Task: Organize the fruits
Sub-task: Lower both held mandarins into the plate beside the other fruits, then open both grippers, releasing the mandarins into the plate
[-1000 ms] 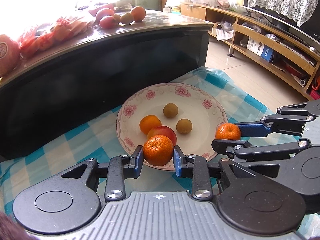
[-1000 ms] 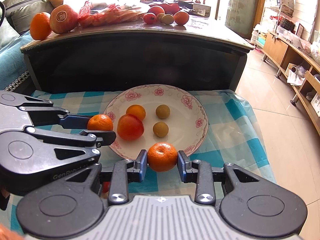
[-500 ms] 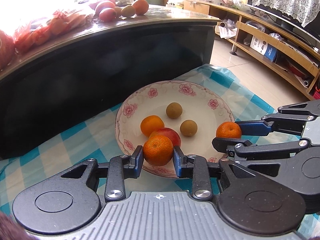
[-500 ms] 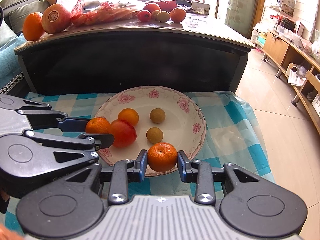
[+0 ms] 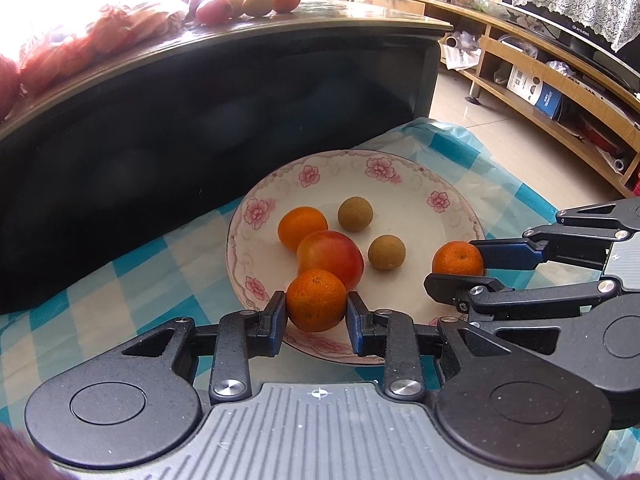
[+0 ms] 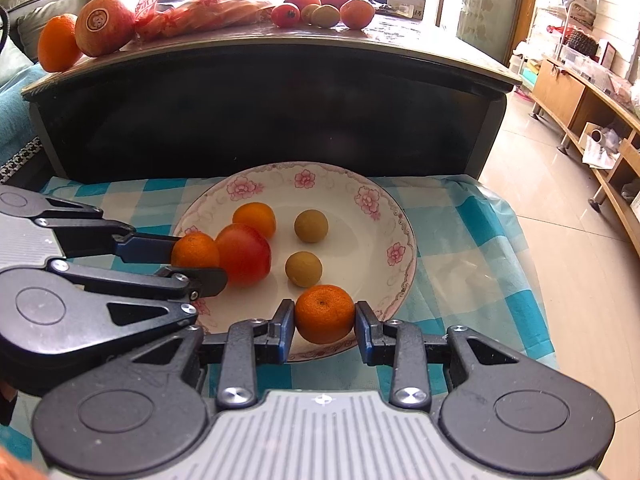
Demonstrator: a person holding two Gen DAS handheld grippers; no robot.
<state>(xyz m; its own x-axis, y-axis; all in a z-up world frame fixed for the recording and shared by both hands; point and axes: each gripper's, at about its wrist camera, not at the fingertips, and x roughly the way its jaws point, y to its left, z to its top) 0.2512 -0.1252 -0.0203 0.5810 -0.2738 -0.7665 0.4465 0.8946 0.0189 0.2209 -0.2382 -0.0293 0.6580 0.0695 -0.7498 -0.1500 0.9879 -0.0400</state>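
Both tongs are angled downward over the near rim of the plate [image 6: 404, 240]. The left tongs [image 5: 317, 312] are seen pinching a mandarin [image 5: 316, 299] between blue pads at its two sides; it is held over the plate's near left edge, just beside the red fruit [image 5: 330, 254]. The right tongs [image 6: 325, 320] are seen pinching a second mandarin [image 6: 325, 313] in the same way, over the near right edge of the plate. From each wrist view, the other tongs are seen side-on, reaching in across the rim.

The plate is round, shallow, glossy white, with pink flowers printed around the rim. On it are noted one smooth orange fruit [image 6: 255, 219], the smooth red fruit, and two small round tan fruits [image 6: 311, 225] with a matt skin. The held mandarins show a dimpled peel. The plate is set on a blue-and-white checked cloth [image 6: 472, 248]. Behind it a dark counter [image 6: 260, 104] with a glossy top is seen, bearing more fruit and a crinkled plastic bag [image 6: 200, 4].
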